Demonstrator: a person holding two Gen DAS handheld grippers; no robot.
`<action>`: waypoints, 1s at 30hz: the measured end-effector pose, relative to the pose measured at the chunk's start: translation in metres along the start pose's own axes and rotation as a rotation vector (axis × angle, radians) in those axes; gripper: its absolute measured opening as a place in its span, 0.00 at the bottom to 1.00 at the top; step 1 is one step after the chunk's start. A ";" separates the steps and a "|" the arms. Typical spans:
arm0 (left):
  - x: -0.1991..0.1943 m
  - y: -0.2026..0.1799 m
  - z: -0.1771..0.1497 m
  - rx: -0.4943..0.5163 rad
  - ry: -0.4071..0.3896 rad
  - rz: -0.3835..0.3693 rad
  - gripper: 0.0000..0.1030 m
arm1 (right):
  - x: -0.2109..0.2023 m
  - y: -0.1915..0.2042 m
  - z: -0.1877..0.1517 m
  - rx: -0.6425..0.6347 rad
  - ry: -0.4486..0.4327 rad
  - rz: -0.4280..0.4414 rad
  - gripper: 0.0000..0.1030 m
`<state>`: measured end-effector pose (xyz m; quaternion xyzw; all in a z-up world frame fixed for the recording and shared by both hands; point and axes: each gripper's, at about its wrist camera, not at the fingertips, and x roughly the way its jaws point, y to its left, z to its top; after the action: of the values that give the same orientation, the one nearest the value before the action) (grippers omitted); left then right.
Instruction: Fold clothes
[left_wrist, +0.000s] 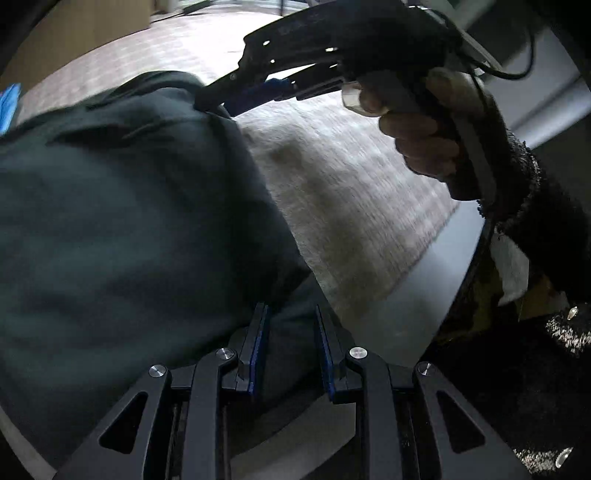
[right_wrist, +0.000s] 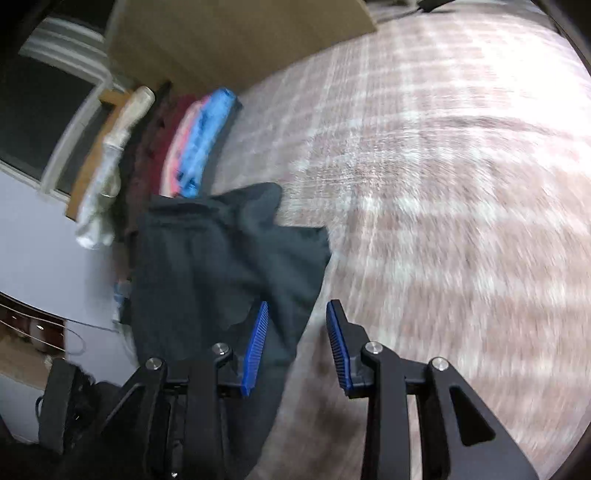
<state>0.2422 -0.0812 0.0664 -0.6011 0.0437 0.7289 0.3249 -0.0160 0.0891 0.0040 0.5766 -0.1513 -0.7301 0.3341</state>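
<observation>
A dark grey-green garment (left_wrist: 122, 221) fills the left of the left wrist view and hangs bunched above the bed in the right wrist view (right_wrist: 221, 258). My left gripper (left_wrist: 291, 332) has a fold of this cloth filling the gap between its blue pads, shut on it. My right gripper (right_wrist: 297, 332) is open; the garment's edge lies against its left pad (right_wrist: 256, 343) and drapes partly into the gap. From the left wrist view, the right gripper's tip (left_wrist: 210, 99) touches the garment's upper edge, held by a person's hand (left_wrist: 424, 136).
A pink-and-white checked bed cover (right_wrist: 443, 184) spreads below. A pile of clothes, blue (right_wrist: 207, 136), dark red and white, lies along its left edge by a brown board (right_wrist: 240, 37). A fuzzy black sleeve (left_wrist: 546, 221) is at the right.
</observation>
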 end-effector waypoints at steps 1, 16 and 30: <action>0.002 -0.001 -0.002 -0.009 -0.006 0.010 0.23 | 0.004 0.001 0.006 -0.013 0.013 0.002 0.32; -0.021 -0.009 -0.009 -0.115 -0.086 0.090 0.23 | -0.038 0.008 0.059 -0.161 -0.110 -0.052 0.10; -0.109 0.135 -0.064 -0.441 -0.305 0.306 0.22 | 0.047 0.078 0.030 -0.378 0.027 -0.187 0.20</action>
<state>0.2328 -0.2620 0.1030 -0.5274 -0.0749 0.8429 0.0759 -0.0251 -0.0038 0.0246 0.5248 0.0471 -0.7656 0.3691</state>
